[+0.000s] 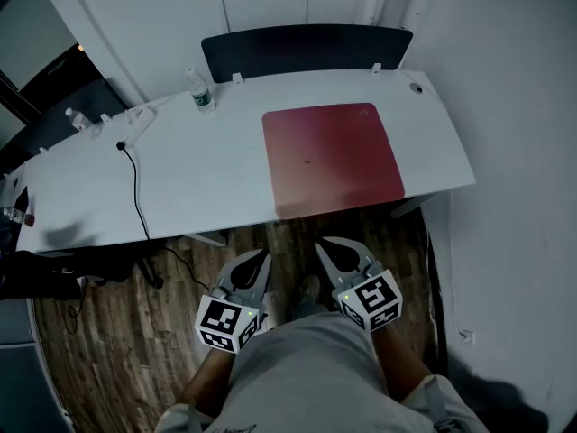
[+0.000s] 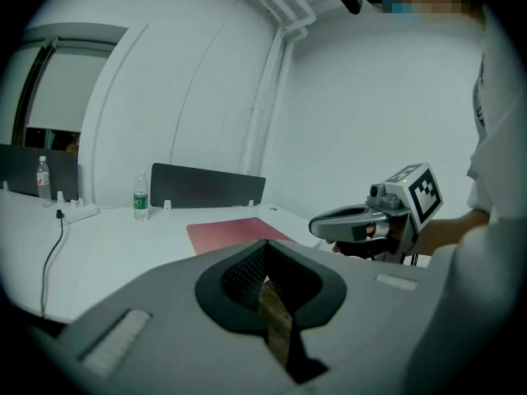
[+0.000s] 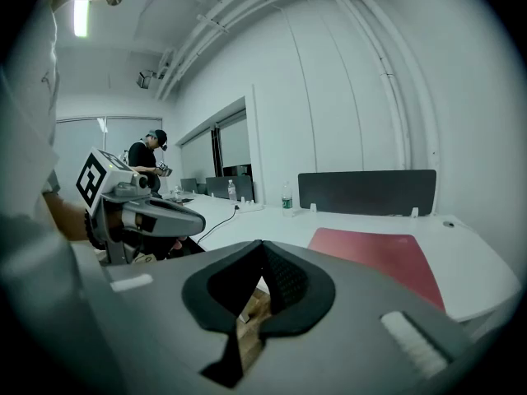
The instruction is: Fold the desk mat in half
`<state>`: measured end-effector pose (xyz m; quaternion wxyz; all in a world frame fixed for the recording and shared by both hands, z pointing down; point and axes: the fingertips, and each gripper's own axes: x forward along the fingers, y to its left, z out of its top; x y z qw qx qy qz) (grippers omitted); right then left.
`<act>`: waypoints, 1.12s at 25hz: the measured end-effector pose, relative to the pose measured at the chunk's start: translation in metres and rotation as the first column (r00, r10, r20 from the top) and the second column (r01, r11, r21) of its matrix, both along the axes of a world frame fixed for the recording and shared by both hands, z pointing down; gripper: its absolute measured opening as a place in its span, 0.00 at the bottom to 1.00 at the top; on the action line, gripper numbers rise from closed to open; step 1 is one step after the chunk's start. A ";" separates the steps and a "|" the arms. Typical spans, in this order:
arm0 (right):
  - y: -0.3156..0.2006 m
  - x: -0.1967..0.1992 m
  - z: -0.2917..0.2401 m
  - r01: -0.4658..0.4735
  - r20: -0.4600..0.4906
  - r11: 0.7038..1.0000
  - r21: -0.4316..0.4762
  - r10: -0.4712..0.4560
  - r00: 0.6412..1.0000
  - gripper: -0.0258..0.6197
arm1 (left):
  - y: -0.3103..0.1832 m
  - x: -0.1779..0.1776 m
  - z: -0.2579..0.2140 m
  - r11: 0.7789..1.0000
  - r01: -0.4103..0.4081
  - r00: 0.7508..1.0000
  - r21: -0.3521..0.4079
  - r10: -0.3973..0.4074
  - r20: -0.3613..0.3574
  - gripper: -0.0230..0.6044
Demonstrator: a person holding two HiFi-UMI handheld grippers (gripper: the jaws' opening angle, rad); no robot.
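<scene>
A dark red desk mat [image 1: 331, 159] lies flat and unfolded on the right half of the white desk [image 1: 189, 183], reaching the near edge. It also shows as the red mat [image 2: 235, 234] ahead of the left gripper and the red mat [image 3: 379, 257] ahead of the right one. Both grippers hang below the desk's near edge, close to the person's body, over the wooden floor. My left gripper [image 1: 260, 257] is shut and holds nothing. My right gripper [image 1: 323, 245] is shut and empty too. Neither touches the mat.
A water bottle [image 1: 202, 91] stands at the desk's back, left of the mat. A black cable [image 1: 137, 188] runs from a white power strip [image 1: 135, 123] over the near edge. A dark divider panel [image 1: 306, 50] lines the far edge. A person [image 3: 151, 161] stands in the distance.
</scene>
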<state>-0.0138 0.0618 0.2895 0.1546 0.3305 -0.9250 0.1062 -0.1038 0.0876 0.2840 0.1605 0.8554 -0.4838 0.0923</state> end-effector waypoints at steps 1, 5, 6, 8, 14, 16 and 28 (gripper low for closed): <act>-0.008 0.001 0.001 0.010 0.001 1.000 -0.002 -0.010 1.000 0.05 | -0.007 0.001 0.000 1.000 0.011 1.000 -0.003 -0.011 0.002 0.07; -0.034 0.002 0.003 0.054 -0.003 0.999 -0.006 -0.054 0.999 0.05 | -0.031 0.002 0.001 0.999 0.052 0.999 -0.008 -0.052 0.006 0.07; -0.039 0.003 0.004 0.063 -0.004 0.998 -0.005 -0.063 0.998 0.05 | -0.036 0.002 0.002 0.998 0.062 0.998 -0.008 -0.062 0.005 0.07; -0.049 0.004 0.004 0.079 -0.004 0.997 -0.004 -0.079 0.997 0.05 | -0.046 0.004 0.002 0.997 0.075 0.997 -0.009 -0.075 0.003 0.07; -0.071 0.011 0.005 0.105 -0.009 0.994 0.005 -0.105 0.994 0.05 | -0.067 0.015 -0.002 0.997 0.077 0.997 0.002 -0.077 0.025 0.07; -0.075 0.012 0.008 0.111 -0.014 0.994 0.004 -0.111 0.994 0.05 | -0.070 0.017 0.000 0.997 0.075 0.997 -0.011 -0.074 0.027 0.07; -0.092 -0.008 0.028 0.125 -0.077 0.992 -0.031 -0.127 0.989 0.05 | -0.091 -0.003 0.018 0.996 0.056 0.998 -0.072 -0.053 0.034 0.07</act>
